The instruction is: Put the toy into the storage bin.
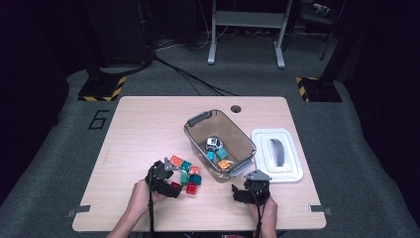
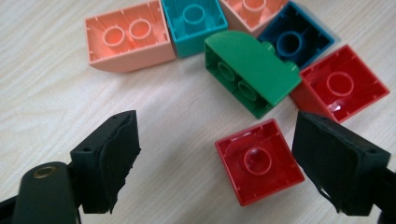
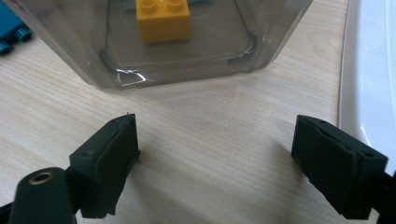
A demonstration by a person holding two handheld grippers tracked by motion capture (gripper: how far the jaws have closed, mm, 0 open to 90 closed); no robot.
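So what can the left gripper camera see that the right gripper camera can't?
Left gripper view: upside-down plastic building blocks, with a small red square block lying between the open left gripper jaws, plus a green curved block and a peach curved block. Right gripper view: a clear plastic bin holding a yellow block, and a white lid. Both show the pale wooden table.

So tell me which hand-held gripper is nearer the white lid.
Right. The right hand-held gripper sits just below-left of the white lid; the left hand-held gripper is across the table by the blocks.

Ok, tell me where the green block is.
In the left gripper view the green block lies upper centre, among the loose blocks, touching a red block at its right.
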